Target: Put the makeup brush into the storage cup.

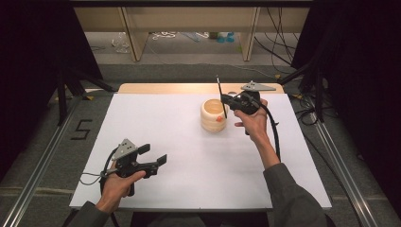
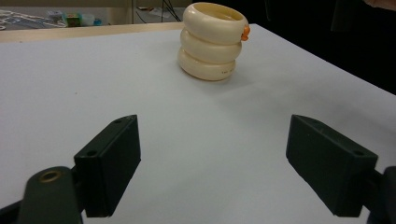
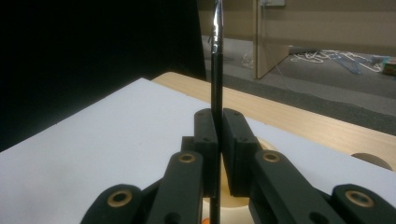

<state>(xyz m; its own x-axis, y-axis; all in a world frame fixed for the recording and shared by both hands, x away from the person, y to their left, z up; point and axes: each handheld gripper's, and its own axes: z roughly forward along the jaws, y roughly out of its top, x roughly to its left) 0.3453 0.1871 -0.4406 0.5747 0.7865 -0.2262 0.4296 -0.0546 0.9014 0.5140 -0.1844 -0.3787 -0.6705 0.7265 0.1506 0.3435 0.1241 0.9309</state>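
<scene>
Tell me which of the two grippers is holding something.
The right gripper, over the cream holder: its jaws are shut on a thin black stick. The left gripper has open, empty jaws.

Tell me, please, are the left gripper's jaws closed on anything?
No, the left gripper stands wide open over the bare white table, well short of the cream holder.

A glossy, smooth cream holder (image 2: 213, 41) of three stacked rings, plastic or ceramic by its look, stands ahead of the matt black plastic left gripper (image 2: 212, 163) on a matt white tabletop (image 2: 187, 140). The right gripper (image 3: 219, 140) pinches a thin black rod (image 3: 215, 70) with a shiny metal upper end.
</scene>
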